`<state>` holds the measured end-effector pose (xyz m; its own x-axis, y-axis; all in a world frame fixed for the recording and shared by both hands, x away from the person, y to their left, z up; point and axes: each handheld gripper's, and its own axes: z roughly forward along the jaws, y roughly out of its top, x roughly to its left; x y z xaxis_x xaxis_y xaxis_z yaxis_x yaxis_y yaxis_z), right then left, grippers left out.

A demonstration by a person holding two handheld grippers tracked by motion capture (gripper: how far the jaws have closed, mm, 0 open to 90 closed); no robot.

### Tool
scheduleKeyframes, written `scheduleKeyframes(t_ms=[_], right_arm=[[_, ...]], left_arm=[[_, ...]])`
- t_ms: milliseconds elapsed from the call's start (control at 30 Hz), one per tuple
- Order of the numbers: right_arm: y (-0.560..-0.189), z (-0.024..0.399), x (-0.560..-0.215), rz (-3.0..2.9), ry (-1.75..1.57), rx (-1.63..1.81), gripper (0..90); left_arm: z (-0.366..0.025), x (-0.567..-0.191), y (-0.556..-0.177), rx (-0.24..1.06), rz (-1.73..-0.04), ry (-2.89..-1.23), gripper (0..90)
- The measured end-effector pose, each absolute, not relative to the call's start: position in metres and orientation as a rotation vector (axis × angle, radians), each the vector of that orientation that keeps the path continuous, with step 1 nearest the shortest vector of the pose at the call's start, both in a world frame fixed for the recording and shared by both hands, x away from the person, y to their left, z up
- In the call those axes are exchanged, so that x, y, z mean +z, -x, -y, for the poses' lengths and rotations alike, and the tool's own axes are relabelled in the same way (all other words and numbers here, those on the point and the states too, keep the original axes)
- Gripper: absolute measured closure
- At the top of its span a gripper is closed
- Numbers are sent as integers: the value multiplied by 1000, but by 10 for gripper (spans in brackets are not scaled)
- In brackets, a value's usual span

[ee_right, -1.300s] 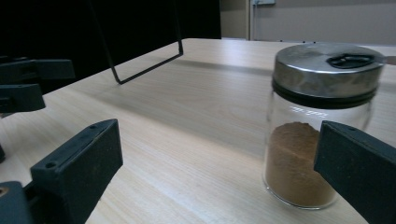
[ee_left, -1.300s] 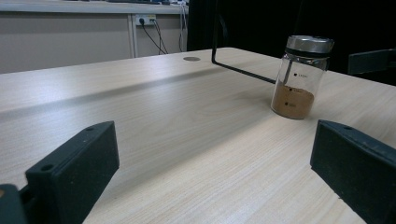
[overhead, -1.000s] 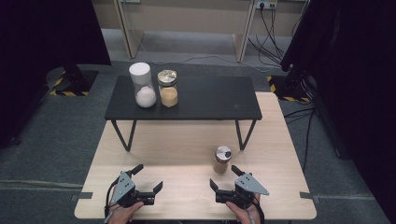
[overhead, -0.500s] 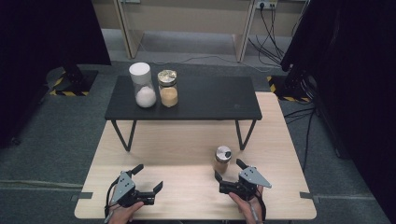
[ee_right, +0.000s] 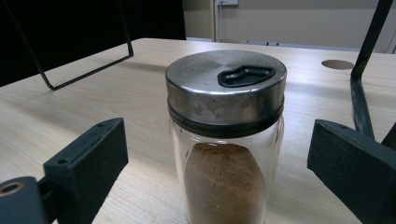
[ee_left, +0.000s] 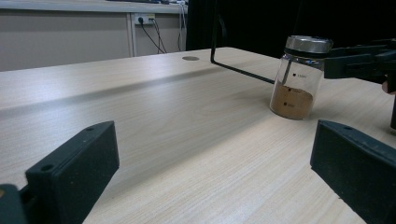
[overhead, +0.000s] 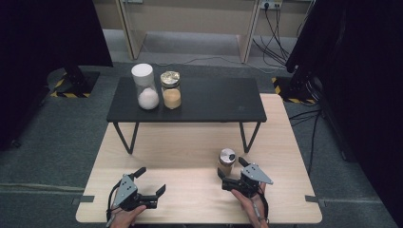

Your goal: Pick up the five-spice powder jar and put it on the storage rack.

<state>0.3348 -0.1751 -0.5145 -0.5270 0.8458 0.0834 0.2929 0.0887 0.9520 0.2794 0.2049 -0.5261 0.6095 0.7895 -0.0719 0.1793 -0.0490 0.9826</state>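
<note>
My right claw (overhead: 230, 174) brackets the spice jar (overhead: 226, 161) on the tabletop (overhead: 190, 152), jaws closing in, not yet touching; jar at 12 o'clock for grasping. Left claw (overhead: 152, 183) spread, idle.

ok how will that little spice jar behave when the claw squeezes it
The jar looks like rigid glass, so probably stiff but slick against the right claw, whose jaws have just been closing around it without touching. Only partly filled with powder, it's likely light. Tall and narrow, a push could tip it.
</note>
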Motion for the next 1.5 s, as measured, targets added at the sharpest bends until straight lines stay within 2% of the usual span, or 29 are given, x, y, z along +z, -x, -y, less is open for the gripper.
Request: scheduleKeyframes(t_ms=[467, 800, 1500], right_arm=[[-350, 171, -518, -1885, -1120, 1434, 153], [-357, 169, -521, -1912, -1116, 1430, 293], [-347, 165, -499, -1887, -1066, 1450, 304]], left_arm=[[-205, -526, -279, 598, -832, -1573, 5], [-204, -526, -279, 596, -830, -1577, 6], [-204, -526, -279, 596, -826, -1576, 6]])
